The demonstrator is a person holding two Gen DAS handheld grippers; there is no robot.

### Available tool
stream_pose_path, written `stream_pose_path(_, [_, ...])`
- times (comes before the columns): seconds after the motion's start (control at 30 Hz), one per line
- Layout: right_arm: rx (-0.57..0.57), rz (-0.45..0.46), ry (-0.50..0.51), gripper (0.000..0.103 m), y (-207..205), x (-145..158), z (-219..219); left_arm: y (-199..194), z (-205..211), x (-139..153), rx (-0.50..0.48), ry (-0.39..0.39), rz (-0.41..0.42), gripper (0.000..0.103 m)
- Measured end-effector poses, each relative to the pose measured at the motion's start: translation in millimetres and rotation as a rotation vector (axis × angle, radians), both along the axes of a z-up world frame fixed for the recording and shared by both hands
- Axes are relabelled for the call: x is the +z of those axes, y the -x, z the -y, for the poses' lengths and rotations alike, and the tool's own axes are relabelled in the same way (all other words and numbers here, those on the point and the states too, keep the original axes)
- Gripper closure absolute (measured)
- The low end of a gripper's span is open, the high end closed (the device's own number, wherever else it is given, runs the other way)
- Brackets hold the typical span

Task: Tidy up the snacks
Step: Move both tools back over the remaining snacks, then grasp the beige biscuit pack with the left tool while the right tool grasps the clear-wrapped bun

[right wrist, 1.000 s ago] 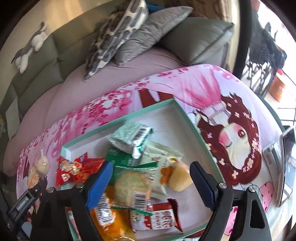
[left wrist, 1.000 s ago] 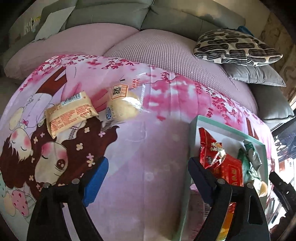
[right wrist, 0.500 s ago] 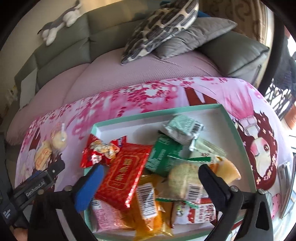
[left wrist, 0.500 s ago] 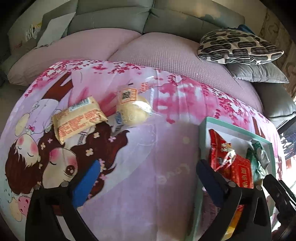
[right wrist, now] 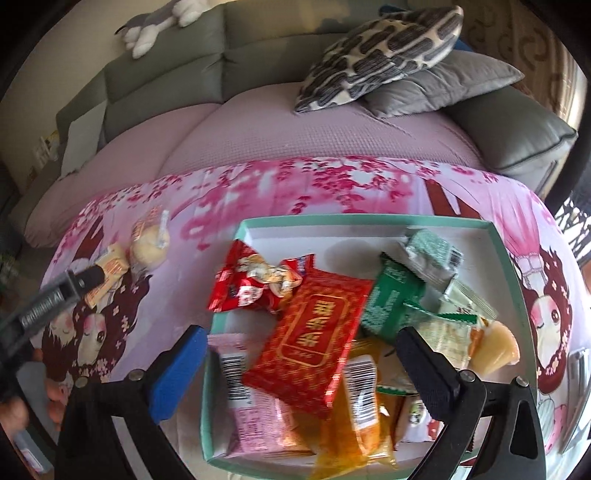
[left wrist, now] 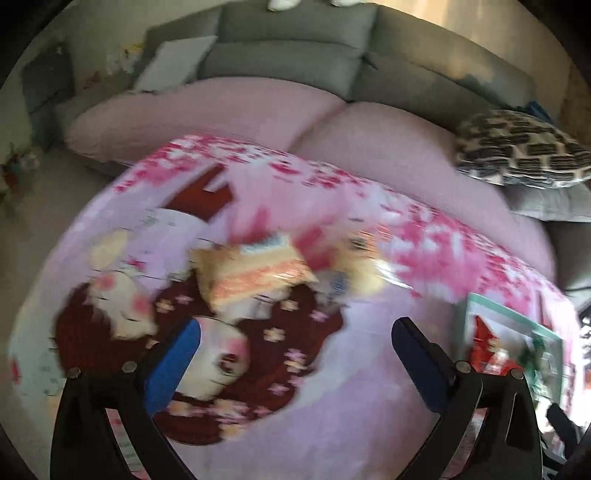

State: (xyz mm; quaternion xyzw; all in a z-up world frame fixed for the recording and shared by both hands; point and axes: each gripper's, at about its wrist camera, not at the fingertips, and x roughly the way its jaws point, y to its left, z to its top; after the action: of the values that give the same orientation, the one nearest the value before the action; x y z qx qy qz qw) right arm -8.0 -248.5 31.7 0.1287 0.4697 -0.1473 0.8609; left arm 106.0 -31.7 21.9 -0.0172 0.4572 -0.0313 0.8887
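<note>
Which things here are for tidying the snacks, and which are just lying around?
For the job:
- teal tray, already piled with snacks
- orange packet on the cloth
- round bun beside it
- left hand-held gripper, open

Just lying about:
- patterned cushion
- grey cushion
- plush toy on the sofa back

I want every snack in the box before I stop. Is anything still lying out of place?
Yes. Two snacks lie loose on the pink blanket, left of the box: an orange wafer pack and a round bun. The left gripper is open, aimed towards them. The right gripper is open over the box.
</note>
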Motion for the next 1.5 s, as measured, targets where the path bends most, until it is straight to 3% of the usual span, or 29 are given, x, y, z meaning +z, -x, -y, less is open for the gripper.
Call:
stream_pose_path(0.1, [0.042,0.006,-0.006,0.0,-3.1,-0.3,-12.2,-0.7,-16.0,0.4,0.075,-0.07,0.011,0.0])
stream_pose_path(0.23, [0.089,0.021,-0.036,0.0,-8.3,-1.8,-27.8,-7.4,-46.8,-3.6,0.129,-0.034,-0.031,0.0])
stream_pose_path(0.43, [0.123,-0.008,0.029,0.0,-17.1,-5.9,-51.1,-11.0,-86.1,-11.5,0.206,-0.023,-0.087,0.0])
stream_pose_path(0.57, [0.157,0.031,-0.022,0.0,-18.1,-4.1,-60.8,-14.7,-102.9,-14.6,0.194,0.019,-0.088,0.0])
stream_pose_path(0.8, [0.187,0.045,-0.013,0.0,-27.1,-5.2,-79.9,-24.7,-114.5,-15.7,0.155,0.014,-0.05,0.0])
stream_pose_path(1.03, [0.208,0.054,-0.018,0.0,-60.5,-3.0,-94.3,-45.5,-122.1,-20.6,0.143,0.186,-0.023,0.0])
stream_pose_path(1.27, [0.24,0.054,0.043,0.0,-93.5,-1.8,-111.1,-58.6,-114.5,-32.0,0.164,0.166,-0.038,0.0])
stream_pose_path(1.5, [0.243,0.046,0.019,0.0,-114.3,-11.7,-113.2,-71.8,-108.2,-34.5,0.137,0.173,-0.049,0.0])
